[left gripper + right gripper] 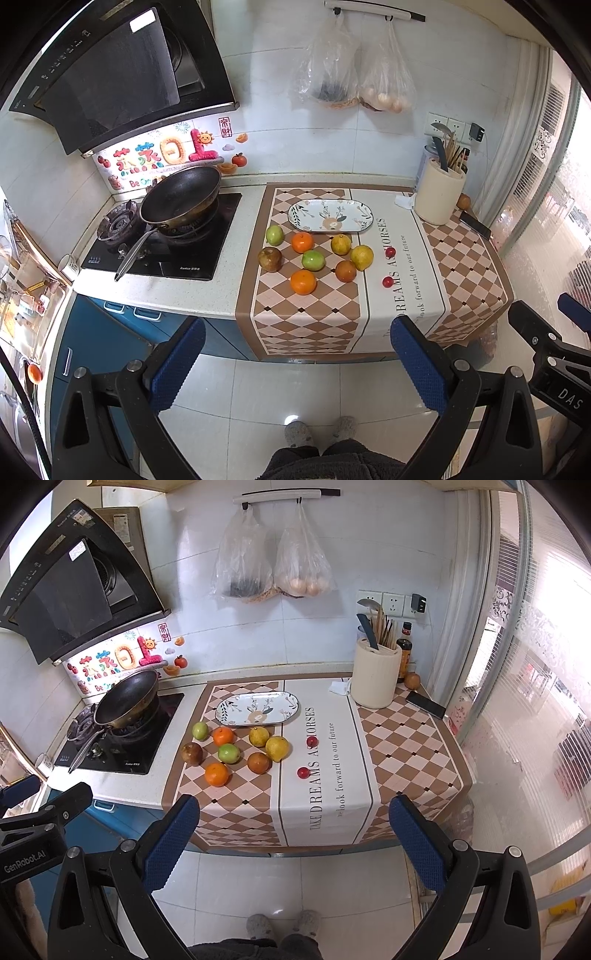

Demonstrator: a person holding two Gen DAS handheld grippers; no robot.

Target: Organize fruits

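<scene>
Both tools held open and empty, short of the desk's front edge.

The left tool (299, 365) and right tool (293, 843) are spread wide above the floor, gripping nothing. Ahead, the fruits (236, 751) are clustered left of the desk's middle on the checked cloth (402, 746), so the left tool is judged nearer. The glossy oval plate (257, 709) is set just behind them, its long axis running along the desk. Two small red fruits (303, 772) lie apart to the right.

Home kitchen: stove (162, 254), range hood (122, 70)
</scene>
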